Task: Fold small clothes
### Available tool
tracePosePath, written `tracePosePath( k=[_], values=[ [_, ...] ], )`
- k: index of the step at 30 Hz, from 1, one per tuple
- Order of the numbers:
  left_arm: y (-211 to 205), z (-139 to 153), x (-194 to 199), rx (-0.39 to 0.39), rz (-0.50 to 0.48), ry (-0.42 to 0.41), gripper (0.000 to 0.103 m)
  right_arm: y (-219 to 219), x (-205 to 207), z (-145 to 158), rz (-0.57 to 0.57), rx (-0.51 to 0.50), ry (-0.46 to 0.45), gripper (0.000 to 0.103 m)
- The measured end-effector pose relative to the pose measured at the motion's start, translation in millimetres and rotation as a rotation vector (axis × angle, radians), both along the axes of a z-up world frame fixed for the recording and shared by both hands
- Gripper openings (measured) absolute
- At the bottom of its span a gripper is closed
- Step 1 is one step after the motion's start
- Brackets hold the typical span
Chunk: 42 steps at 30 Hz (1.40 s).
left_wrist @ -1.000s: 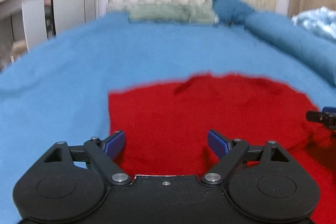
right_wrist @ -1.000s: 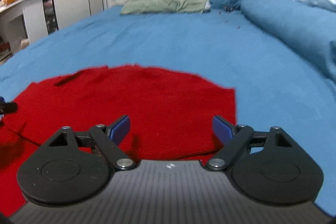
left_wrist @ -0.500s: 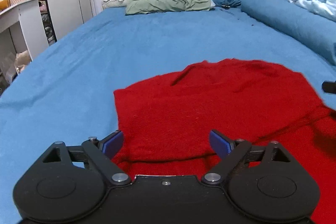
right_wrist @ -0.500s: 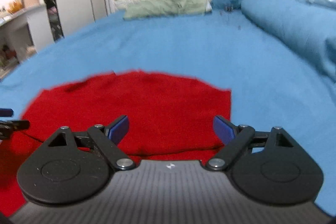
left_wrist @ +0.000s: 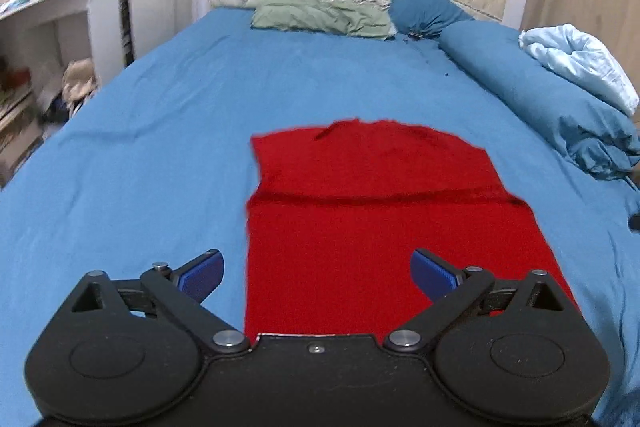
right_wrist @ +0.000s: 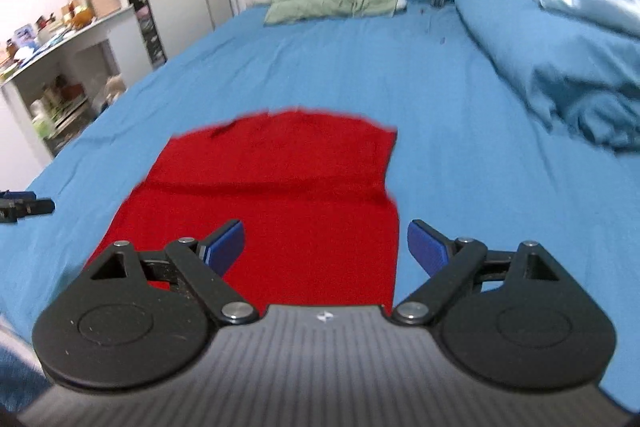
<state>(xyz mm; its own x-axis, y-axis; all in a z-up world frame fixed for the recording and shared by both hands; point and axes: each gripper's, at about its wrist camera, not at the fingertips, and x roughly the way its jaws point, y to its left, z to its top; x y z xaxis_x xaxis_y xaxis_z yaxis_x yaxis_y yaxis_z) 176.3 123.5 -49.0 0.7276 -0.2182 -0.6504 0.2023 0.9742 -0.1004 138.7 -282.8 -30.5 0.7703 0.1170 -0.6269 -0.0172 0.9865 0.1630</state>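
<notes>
A red knitted garment [left_wrist: 376, 211] lies flat on the blue bed, with a fold line across its far third. It also shows in the right wrist view [right_wrist: 280, 195]. My left gripper [left_wrist: 316, 273] is open and empty, held above the garment's near left edge. My right gripper [right_wrist: 326, 247] is open and empty, above the garment's near right edge. The tip of the left gripper shows at the left edge of the right wrist view [right_wrist: 24, 207].
The blue bed sheet [left_wrist: 140, 147] spreads around the garment. A rolled blue duvet [left_wrist: 540, 99] with a light blue blanket [left_wrist: 580, 63] lies along the right. A green pillow [left_wrist: 320, 17] and a blue pillow [left_wrist: 424, 9] sit by the headboard. White shelves [left_wrist: 48, 27] stand left.
Both grippers have pulled back and risen away from the garment. More of the garment shows now, with its near part in view. Both stay open.
</notes>
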Motion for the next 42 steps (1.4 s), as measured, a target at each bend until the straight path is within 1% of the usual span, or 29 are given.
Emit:
tracePosePath(
  k=[3,4,6,7,8,9,10,11,14,17,19,21,23,24,25,26,27,28,29,31,33,35,37,40,42],
  values=[
    [7,-18,-30,0.01,0.022,0.044,0.1,2,-44,-22,-0.02,0.018,0.065,0.103],
    [8,-28,-39,0.007,0.028,0.068,0.098,4,-52,-30,-0.029,0.023,0.085,0.101],
    [11,-46,-51,0.01,0.037,0.113,0.092,6,-74,-53,-0.055,0.037,0.129,0.101],
    [11,-55,-57,0.011,0.044,0.133,0.087,8,-83,-63,-0.07,0.042,0.149,0.099],
    [11,-64,-61,0.012,0.05,0.151,0.085,11,-90,-72,-0.082,0.045,0.163,0.097],
    [12,-74,-66,0.019,0.058,0.167,0.084,13,-97,-83,-0.096,0.043,0.181,0.093],
    [12,-81,-69,0.028,0.068,0.179,0.08,16,-101,-93,-0.111,0.042,0.194,0.089],
    [11,-89,-71,0.034,0.075,0.189,0.073,17,-106,-102,-0.128,0.046,0.21,0.088],
    [11,-105,-76,0.04,0.097,0.211,0.064,19,-114,-119,-0.162,0.072,0.231,0.085],
    [8,-115,-78,0.062,0.1,0.204,0.062,23,-118,-128,-0.183,0.068,0.236,0.082],
    [9,-121,-81,0.074,0.099,0.188,0.062,26,-118,-132,-0.188,0.055,0.243,0.077],
    [6,-124,-82,0.082,0.098,0.178,0.057,28,-118,-136,-0.187,0.056,0.244,0.074],
    [5,-126,-87,0.081,0.091,0.173,0.046,30,-118,-140,-0.186,0.052,0.241,0.069],
    [4,-127,-88,0.085,0.087,0.17,0.043,32,-119,-141,-0.18,0.049,0.238,0.061],
    [3,-127,-88,0.09,0.081,0.168,0.035,32,-119,-143,-0.175,0.047,0.239,0.05],
    [2,-126,-88,0.094,0.073,0.168,0.021,33,-118,-143,-0.17,0.048,0.24,0.045],
    [0,-124,-86,0.097,0.068,0.169,0.012,33,-118,-143,-0.166,0.055,0.239,0.034],
    [-2,-122,-85,0.096,0.063,0.17,0.008,33,-117,-143,-0.166,0.057,0.238,0.024],
    [-2,-119,-85,0.098,0.064,0.168,0.007,31,-111,-143,-0.167,0.057,0.236,0.021],
    [-3,-112,-85,0.088,0.063,0.16,0.005,29,-112,-138,-0.171,0.071,0.222,0.02],
    [1,-99,-88,0.054,0.056,0.139,0.005,24,-116,-128,-0.171,0.103,0.196,0.02],
    [5,-78,-89,0.014,0.052,0.107,0.005,17,-118,-110,-0.171,0.167,0.16,0.02],
    [9,-49,-82,-0.043,0.044,0.059,0.005,4,-117,-87,-0.17,0.255,0.107,0.02],
    [9,-8,-56,-0.091,0.039,-0.033,0.005,-11,-98,-51,-0.154,0.327,0.021,0.02],
    [6,18,-24,-0.115,0.03,-0.102,0.005,-20,-68,-26,-0.131,0.356,-0.039,0.02]
  ],
)
